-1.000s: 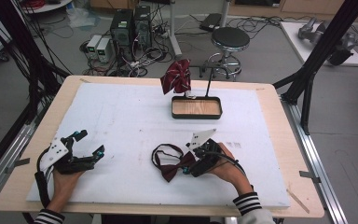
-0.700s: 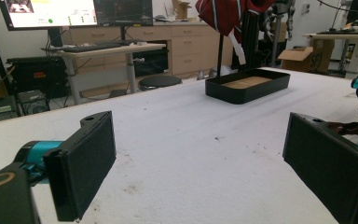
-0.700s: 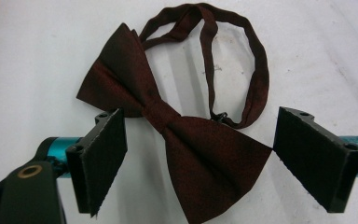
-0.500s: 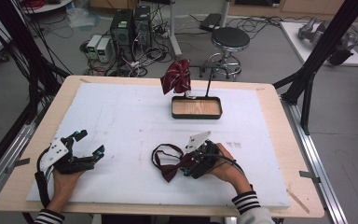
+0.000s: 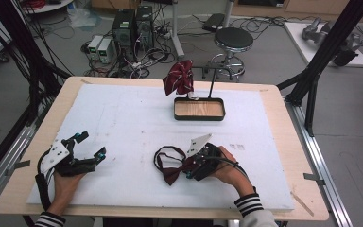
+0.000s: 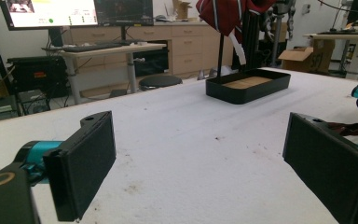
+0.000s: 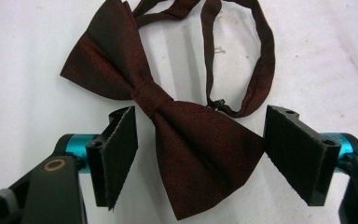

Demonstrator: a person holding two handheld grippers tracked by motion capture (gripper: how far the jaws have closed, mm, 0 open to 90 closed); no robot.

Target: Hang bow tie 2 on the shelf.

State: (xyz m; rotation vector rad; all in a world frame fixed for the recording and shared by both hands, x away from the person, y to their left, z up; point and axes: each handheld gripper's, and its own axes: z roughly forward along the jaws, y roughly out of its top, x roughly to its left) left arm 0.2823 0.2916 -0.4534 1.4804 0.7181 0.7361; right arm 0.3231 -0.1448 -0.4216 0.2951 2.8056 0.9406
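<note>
Dark red bow tie (image 7: 186, 126) flat on the white table cover (image 5: 123, 123), one wing lying between the jaws of the right gripper (image 7: 200, 154), the knot just beyond the jaw seen at left in the right gripper view, the other wing farther out past that jaw. Strap (image 7: 256, 65) looped on the cover beyond the jaws, its clasp close to the near wing's edge. Jaws spread to either side of the wing, just been closing in, pads not yet pressing the cloth, gaps showing on both sides. In the high view, the same bow tie (image 5: 172, 170) just left of the right gripper (image 5: 194, 171), held low over the cover by the right hand (image 5: 229, 168).

Farther off, beyond the gripper toward the table's far edge: a black tray (image 5: 199, 109) with a wooden floor, an upright post at its rim, a second striped red bow tie (image 5: 179, 78) hanging by it.

Well apart to the left: left gripper (image 5: 89, 150) in the left hand (image 5: 64, 182), jaws wide apart over bare cover, nothing between them.
</note>
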